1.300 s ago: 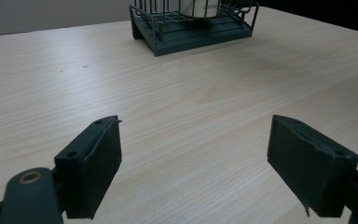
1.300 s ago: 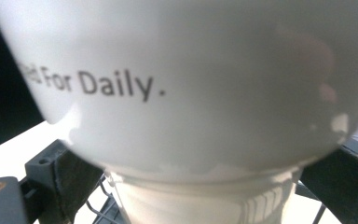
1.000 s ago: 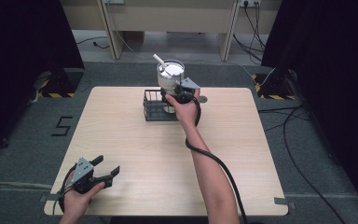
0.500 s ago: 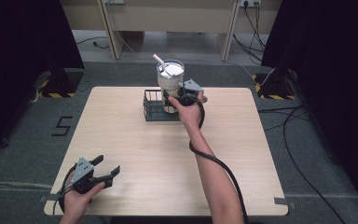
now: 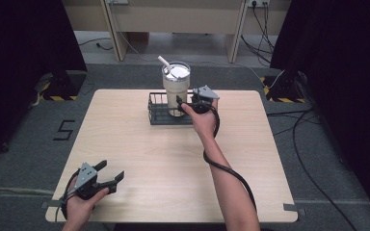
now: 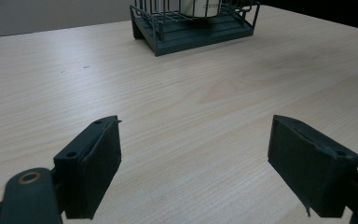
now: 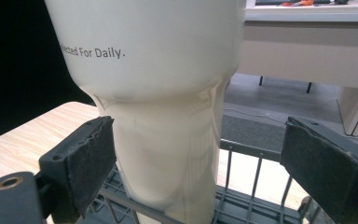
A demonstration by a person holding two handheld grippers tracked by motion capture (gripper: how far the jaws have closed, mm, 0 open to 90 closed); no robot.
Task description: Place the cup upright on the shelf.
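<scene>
Cream tumbler standing in the wire basket

The tumbler (image 5: pixel 176 90), a straw (image 5: pixel 164 61) in its lid, stands upright in the basket (image 5: pixel 157 112) at the counter's (image 5: pixel 135 144) 12 o'clock; the right gripper (image 5: pixel 187 102) has its fingers wide apart beside it, holding nothing. The left gripper (image 5: pixel 107 176), at 7 o'clock, gapes empty.

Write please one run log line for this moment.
right gripper: open, jaws around tumbler | tumbler: upright in basket | left gripper: open, near table edge

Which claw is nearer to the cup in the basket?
The right claw: it sits open right at the cup. The left claw rests far away at the table's near corner.
</scene>
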